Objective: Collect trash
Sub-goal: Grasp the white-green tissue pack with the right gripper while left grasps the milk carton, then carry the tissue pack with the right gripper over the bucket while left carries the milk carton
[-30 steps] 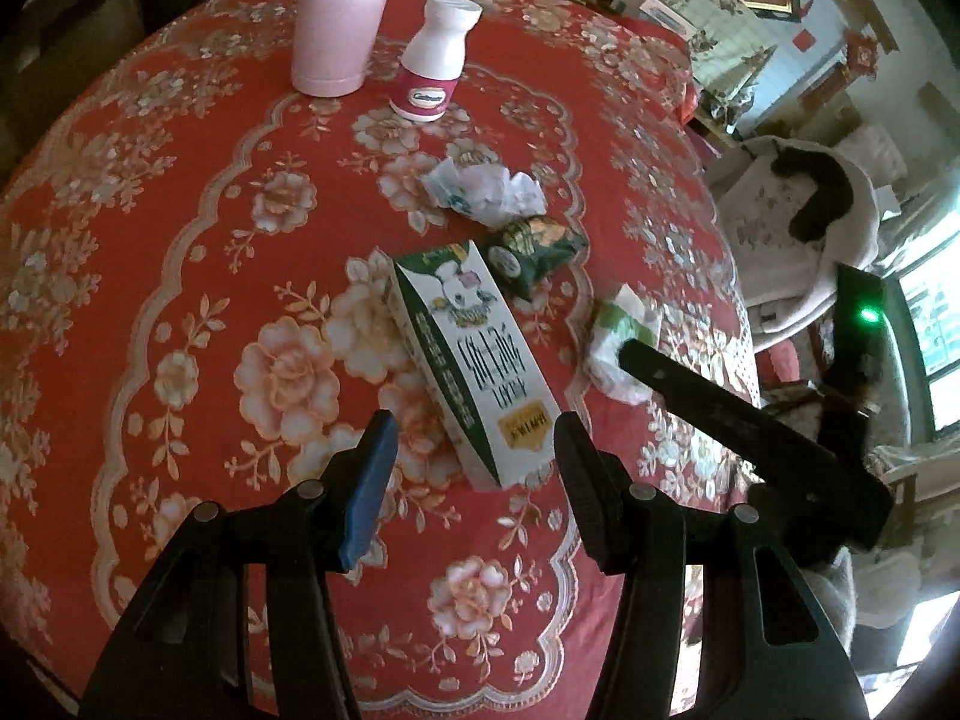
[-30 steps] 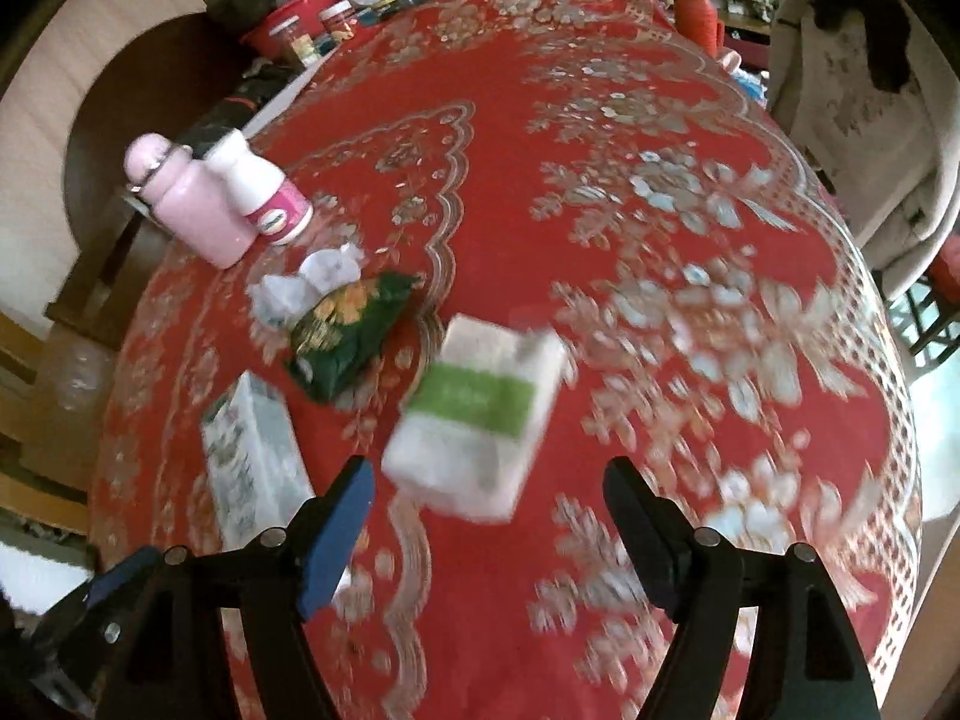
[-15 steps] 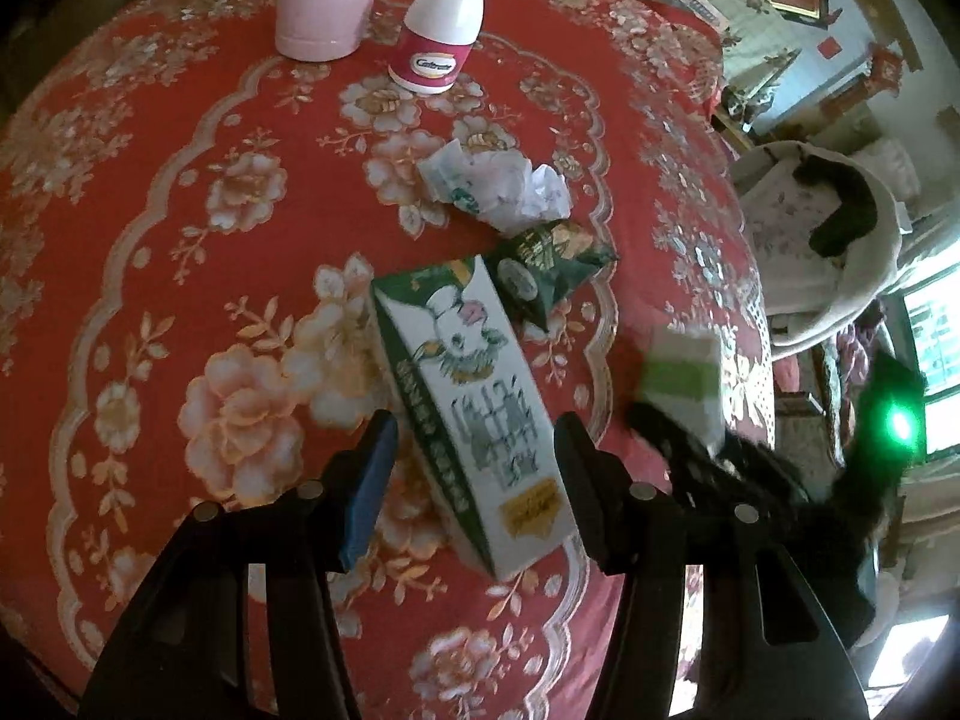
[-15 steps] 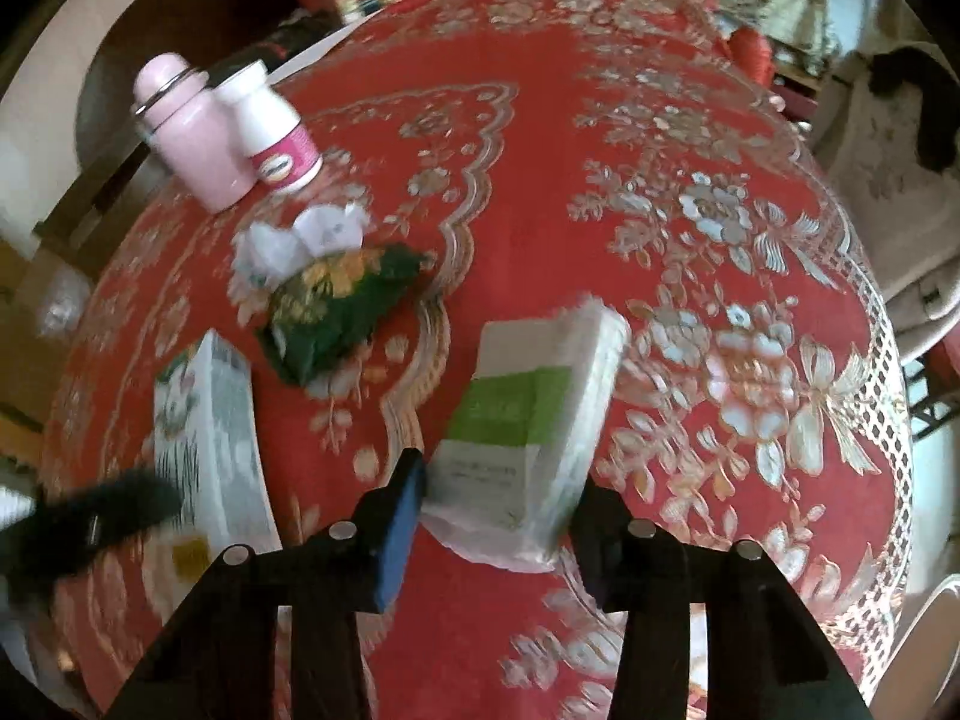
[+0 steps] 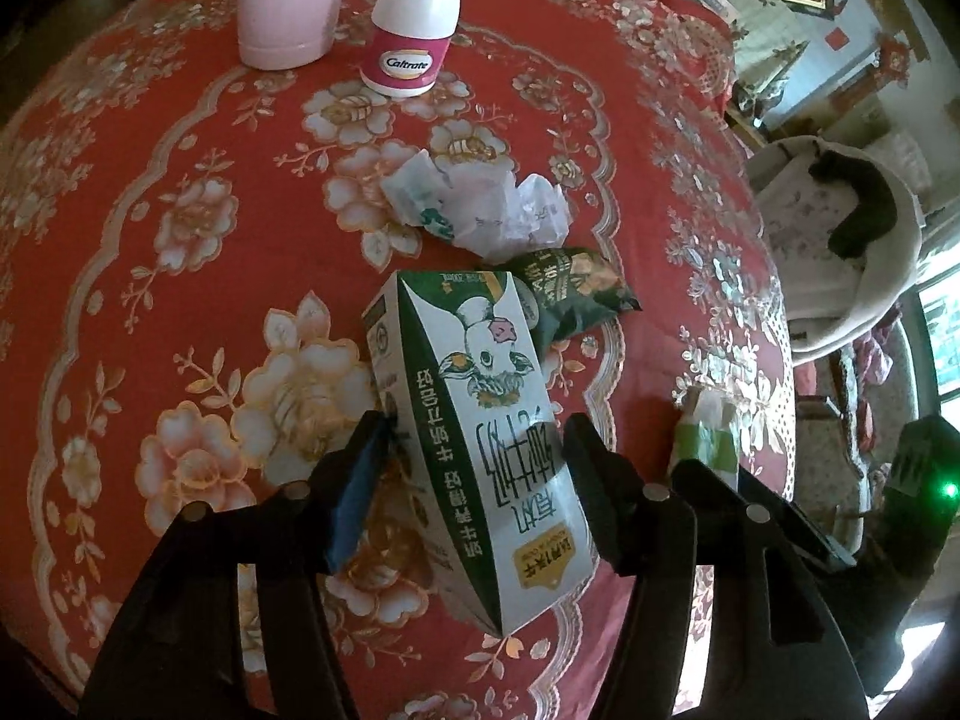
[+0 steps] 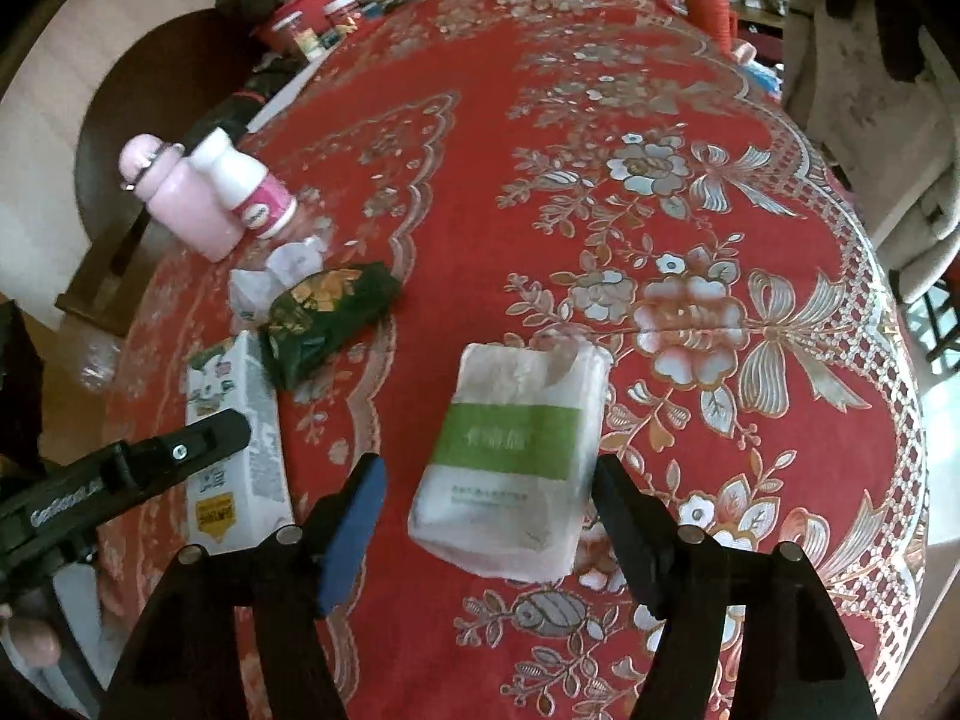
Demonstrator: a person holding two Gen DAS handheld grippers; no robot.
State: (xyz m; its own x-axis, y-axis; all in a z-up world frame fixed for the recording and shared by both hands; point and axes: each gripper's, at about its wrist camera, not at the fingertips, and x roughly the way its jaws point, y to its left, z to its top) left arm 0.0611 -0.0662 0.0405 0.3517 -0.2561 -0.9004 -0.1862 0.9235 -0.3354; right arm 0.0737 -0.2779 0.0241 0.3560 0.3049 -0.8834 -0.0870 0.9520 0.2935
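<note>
A white and green milk carton (image 5: pixel 480 420) lies on the red flowered tablecloth (image 5: pixel 180 210). My left gripper (image 5: pixel 474 426) straddles it, jaws opening, pads close beside its sides without a clear squeeze. A white tissue pack with a green band (image 6: pixel 516 444) lies flat between the fingers of my right gripper (image 6: pixel 487 462). Those jaws are opening, and a gap shows at the blue left pad (image 6: pixel 354 516). Beyond the carton lie a crumpled white wrapper (image 5: pixel 480 210) and a dark green snack bag (image 5: pixel 570 288). The right wrist view shows the carton (image 6: pixel 234 420) under the left gripper's finger (image 6: pixel 150 462).
A pink flask (image 5: pixel 288 0) and a white Caltrate bottle (image 5: pixel 414 18) stand at the far side. A red basket with jars (image 6: pixel 312 18) sits at the table's far end. A chair draped with clothes (image 5: pixel 840 240) stands past the right edge. The tablecloth's lace border (image 6: pixel 888 360) marks that edge.
My left gripper came forward and down, so the carton now sits between its fingers. My right jaws closed around the tissue pack, then parted again, leaving it flat on the cloth.
</note>
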